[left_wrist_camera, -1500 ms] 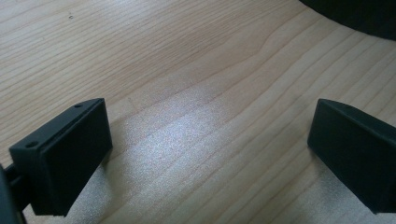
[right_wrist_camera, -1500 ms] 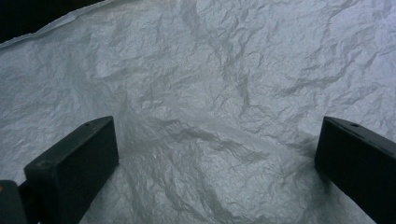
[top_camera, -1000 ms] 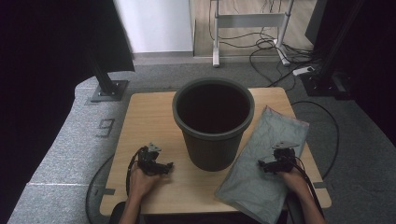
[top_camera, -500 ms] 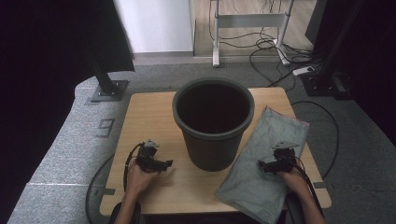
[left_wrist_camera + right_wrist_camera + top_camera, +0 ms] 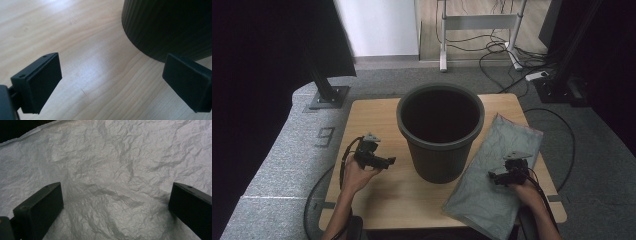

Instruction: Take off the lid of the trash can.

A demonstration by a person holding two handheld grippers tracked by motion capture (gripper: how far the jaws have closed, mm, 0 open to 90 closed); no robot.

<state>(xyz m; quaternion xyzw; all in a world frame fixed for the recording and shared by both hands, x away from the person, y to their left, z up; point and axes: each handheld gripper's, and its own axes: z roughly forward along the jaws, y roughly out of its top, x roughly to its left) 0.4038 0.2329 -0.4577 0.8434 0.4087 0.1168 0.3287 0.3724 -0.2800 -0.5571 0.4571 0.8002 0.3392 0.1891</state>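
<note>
A dark green ribbed bucket (image 5: 440,131) stands upright and empty in the middle of the wooden table (image 5: 382,190). A flat grey crinkled plastic bag (image 5: 497,170) lies to its right, reaching the table's front edge. My left gripper (image 5: 388,161) is open just left of the bucket, low over bare wood (image 5: 100,72), with the bucket wall (image 5: 170,27) ahead of its right jaw. My right gripper (image 5: 493,176) is open right above the bag (image 5: 117,170), nothing between its jaws.
A black stand with a square base (image 5: 330,96) is on the grey carpet at the back left. A white frame (image 5: 477,25) and several cables (image 5: 532,75) lie behind the table. The table's left half is bare wood.
My left gripper has shifted slightly back and left, away from the front edge. The right gripper stays over the bag.
</note>
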